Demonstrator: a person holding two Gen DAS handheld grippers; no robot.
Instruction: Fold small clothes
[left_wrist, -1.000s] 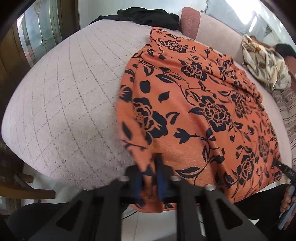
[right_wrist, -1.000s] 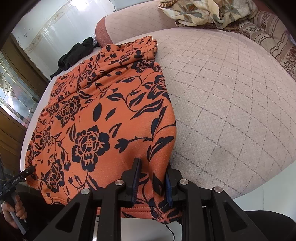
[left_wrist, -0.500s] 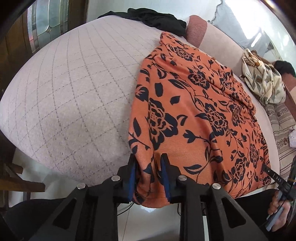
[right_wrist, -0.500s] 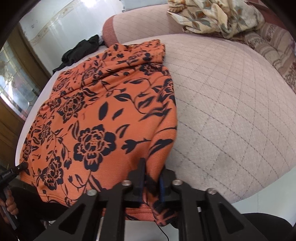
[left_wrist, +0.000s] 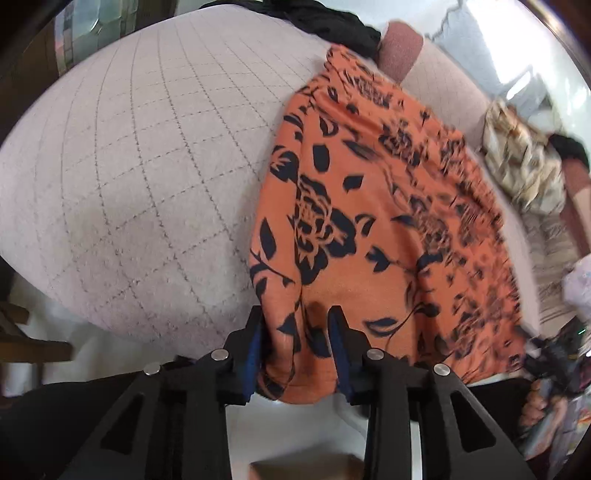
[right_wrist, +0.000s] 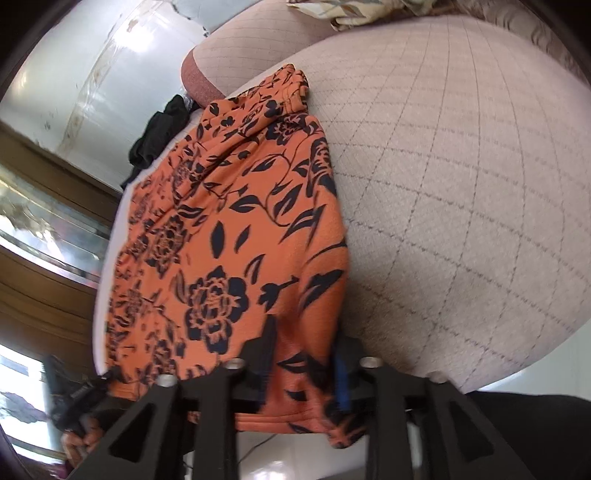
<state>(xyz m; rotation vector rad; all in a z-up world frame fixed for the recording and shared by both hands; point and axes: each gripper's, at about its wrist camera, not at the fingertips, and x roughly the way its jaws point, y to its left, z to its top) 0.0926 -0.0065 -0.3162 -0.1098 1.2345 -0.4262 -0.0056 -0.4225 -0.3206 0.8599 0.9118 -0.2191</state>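
The orange garment (left_wrist: 376, 229) with black flowers and leaves lay spread lengthwise over the quilted cushion, wrinkled at its far end, its near hem hanging past the edge.

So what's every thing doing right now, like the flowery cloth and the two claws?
Orange flowery cloth: spread flat on the cushion, near edge hanging off.
Left claw: open, cloth corner between its fingers.
Right claw: open, other corner between its fingers.
Black garment: crumpled at the far edge.
Patterned cloth: bunched up.
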